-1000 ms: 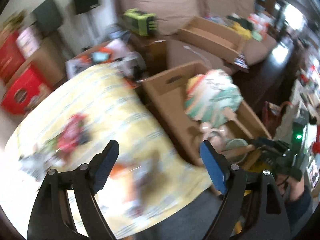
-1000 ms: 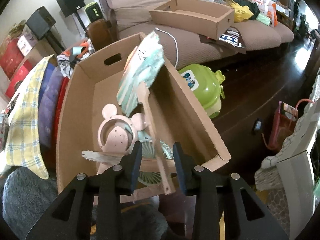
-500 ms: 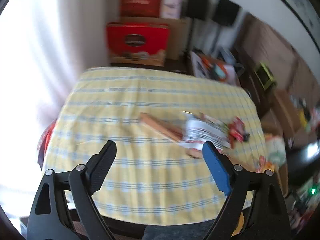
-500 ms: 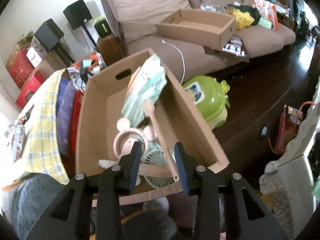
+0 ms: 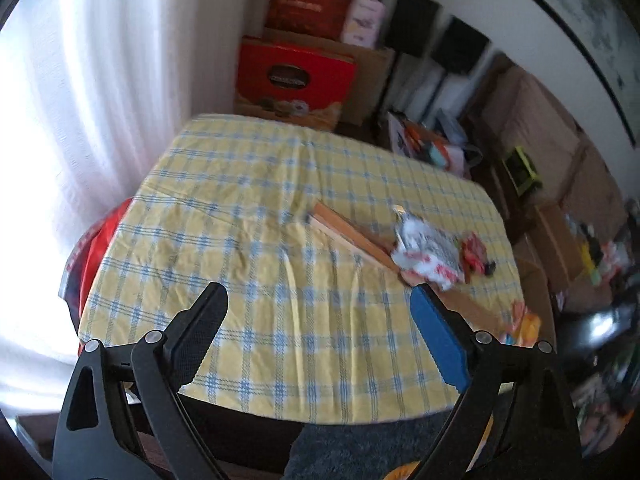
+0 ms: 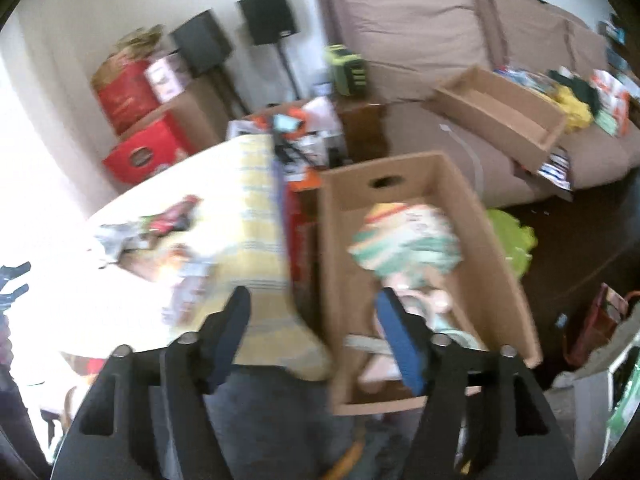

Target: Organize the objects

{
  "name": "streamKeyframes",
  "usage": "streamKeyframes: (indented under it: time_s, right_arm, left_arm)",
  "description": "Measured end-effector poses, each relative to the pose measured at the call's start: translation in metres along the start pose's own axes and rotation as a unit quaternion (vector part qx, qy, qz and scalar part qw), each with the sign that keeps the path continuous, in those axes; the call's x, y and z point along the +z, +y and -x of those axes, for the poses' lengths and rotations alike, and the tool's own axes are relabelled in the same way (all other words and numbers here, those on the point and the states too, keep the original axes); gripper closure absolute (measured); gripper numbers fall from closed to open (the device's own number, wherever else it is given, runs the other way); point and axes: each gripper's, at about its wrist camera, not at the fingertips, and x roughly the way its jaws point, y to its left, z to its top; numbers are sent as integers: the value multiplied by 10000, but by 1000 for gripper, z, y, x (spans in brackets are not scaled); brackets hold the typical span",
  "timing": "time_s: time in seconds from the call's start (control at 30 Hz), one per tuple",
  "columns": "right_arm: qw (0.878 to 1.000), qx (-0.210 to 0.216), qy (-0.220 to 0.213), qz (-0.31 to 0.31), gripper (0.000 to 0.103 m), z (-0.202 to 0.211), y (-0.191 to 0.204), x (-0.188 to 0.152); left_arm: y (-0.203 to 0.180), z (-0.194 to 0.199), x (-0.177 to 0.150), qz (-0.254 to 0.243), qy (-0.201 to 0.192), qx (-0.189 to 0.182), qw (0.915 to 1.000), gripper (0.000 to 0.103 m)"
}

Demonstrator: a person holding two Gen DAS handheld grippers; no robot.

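Left tool (image 5: 318,312) spread wide and empty, hovering over the near edge of the table (image 5: 248,216) with its yellow checked cloth. Right tool (image 6: 312,318) also parted, nothing between the pads, jaws just opened; poised above the gap between table and cardboard box (image 6: 496,264).

Things left to sort: a long wooden piece (image 5: 352,236) at 1 o'clock from the left tool, a crumpled white wrapper (image 5: 426,254) lying over its far end, a small red packet (image 5: 474,250) just beyond at 2 o'clock. Already in the box: a green-and-white paper fan (image 6: 408,240), with pinkish items below it.

Possible trouble, as a judgement: wrapper draped over the wood, so a pinch on one likely drags or spills the other; thin crinkly film prone to slipping from flat pads; wooden piece long, apt to tip if caught near one end; clutter near the 3 o'clock table edge easily knocked to the floor.

Hard to make out: right view smeared, box contents under the fan unclear; wrapper print unreadable; orange items at the table's right edge blurred; lower box hidden behind the right tool.
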Motion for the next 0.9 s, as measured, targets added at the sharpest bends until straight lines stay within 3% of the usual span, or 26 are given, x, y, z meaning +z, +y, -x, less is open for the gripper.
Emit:
streamKeyframes:
  time_s: [0.17,0.27,0.43,0.53,0.63,0.9]
  right_arm:
    - [9984,-109,545,96,28,-41,51,6]
    - [9967,-173,797,24,29,-63,71,7]
    - [9962,-442,752,-75,29,-85,98,2]
    - [9936,-1017,402,299,29,-96,116,1]
    - [9938,-1047,227,307,29,-103,125,-5]
    - [9882,-1233,83,904,29,-124,152,-13]
  left_arm:
    - [-10,-1,-16,-260,-95,22,9996,11]
    - [-12,3,-29,-188,-303,-227,9991,11]
    - [-22,-3,-36,-466,-326,-231,9981,9]
    - [-19,-9,-38,-54,-127,-501,9986,9]
    - [-17,-14,-44,461,27,-815,9956,9]
    - [-37,-12,-42,137,-215,-540,9982,9]
